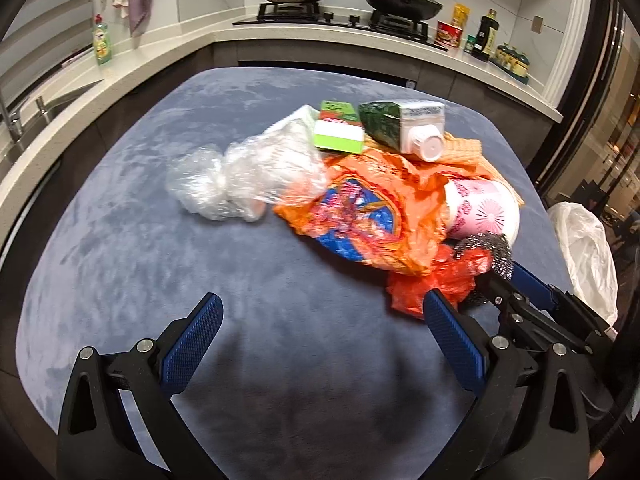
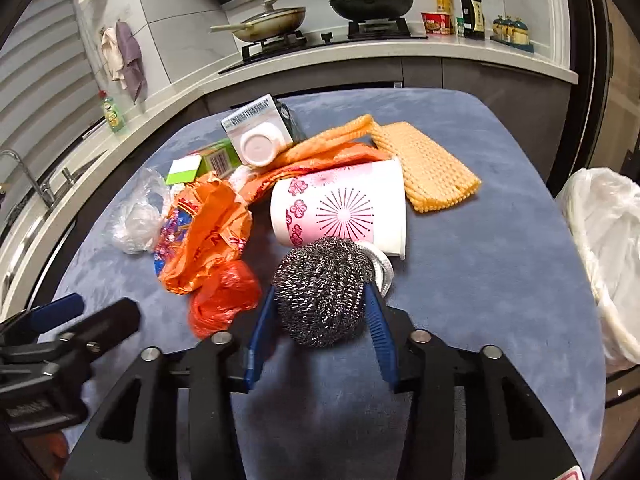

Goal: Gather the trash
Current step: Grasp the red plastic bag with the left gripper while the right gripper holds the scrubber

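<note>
A heap of trash lies on the blue-covered table [image 1: 168, 248]: a clear plastic bag [image 1: 240, 176], an orange printed bag [image 1: 372, 216], a red bag [image 1: 436, 280], a pink-and-white paper cup [image 2: 340, 208] on its side, a small green box [image 1: 340, 128], a dark green carton [image 1: 400, 124] with a white cap, and a yellow waffle cloth [image 2: 428, 164]. A steel wool scourer [image 2: 324, 292] sits at the heap's near edge. My right gripper [image 2: 322, 290] is shut on it, both blue pads pressing its sides. My left gripper [image 1: 322, 298] stands open over bare cloth, nothing between its fingers.
A bin lined with a white bag [image 2: 608, 240] stands off the table's right edge. Behind the table runs a counter with a hob [image 1: 340, 20], two pans and bottles. A sink and tap [image 1: 16, 120] are at the left, with a green soap bottle [image 1: 102, 42].
</note>
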The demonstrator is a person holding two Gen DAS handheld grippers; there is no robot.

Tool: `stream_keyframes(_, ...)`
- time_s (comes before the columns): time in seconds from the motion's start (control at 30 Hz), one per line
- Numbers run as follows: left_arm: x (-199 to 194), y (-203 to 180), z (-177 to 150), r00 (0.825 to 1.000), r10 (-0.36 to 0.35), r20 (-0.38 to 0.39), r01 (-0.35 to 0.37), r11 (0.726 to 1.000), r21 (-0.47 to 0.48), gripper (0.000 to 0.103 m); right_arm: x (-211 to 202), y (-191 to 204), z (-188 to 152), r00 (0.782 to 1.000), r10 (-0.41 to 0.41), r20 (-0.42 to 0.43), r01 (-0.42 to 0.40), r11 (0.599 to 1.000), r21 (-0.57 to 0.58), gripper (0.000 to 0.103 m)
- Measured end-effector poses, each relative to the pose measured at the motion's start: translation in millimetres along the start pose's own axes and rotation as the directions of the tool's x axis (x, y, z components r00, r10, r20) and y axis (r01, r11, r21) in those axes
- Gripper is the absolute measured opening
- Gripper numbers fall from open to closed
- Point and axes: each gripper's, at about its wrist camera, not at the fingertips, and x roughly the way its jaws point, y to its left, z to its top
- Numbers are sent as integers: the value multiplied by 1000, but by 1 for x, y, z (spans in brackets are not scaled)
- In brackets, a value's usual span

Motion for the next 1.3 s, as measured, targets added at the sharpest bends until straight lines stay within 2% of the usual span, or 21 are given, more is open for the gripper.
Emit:
stream_keyframes(0.2,14,-20,-1,997,-63,-34,64,998,19,96,-27,-15,3,999,-10,38,9,1000,30,35)
stream_keyframes(0.37,29,-38,-1,991,-117,-59,119,993,25,96,-53,-36,1,996,-55,75,51,997,56,35)
stream_keyframes(0.47,39,-44,0,990,-125,-67,126,992,13,95,-62,-48,-1,993,-89,83,84,994,67,36)
stream_keyframes(0.6,49,-45,1,985,-148,-86,147,989,-26,78,-69,-59,-2,990,-116,86,109,990,85,36)
stream_keyframes(0.63,50,-45,1,984,-153,-90,151,988,-35,70,-69,-62,-3,989,-119,85,111,990,87,36)
stream_keyframes(0.7,53,-48,0,980,-170,-101,167,985,-38,59,-70,-65,-4,989,-123,84,115,989,93,36)
stream_keyframes(0.8,54,-55,-1,976,-187,-110,187,982,-15,34,-71,-70,-6,989,-123,84,115,988,103,36)
stream_keyframes(0.93,44,-62,-3,977,-190,-95,192,981,11,26,-78,-73,-7,987,-127,98,116,987,111,36)
stream_keyframes(1.3,1,-94,-5,964,-261,-57,265,960,92,24,-115,-96,-7,971,-170,166,144,977,158,36)
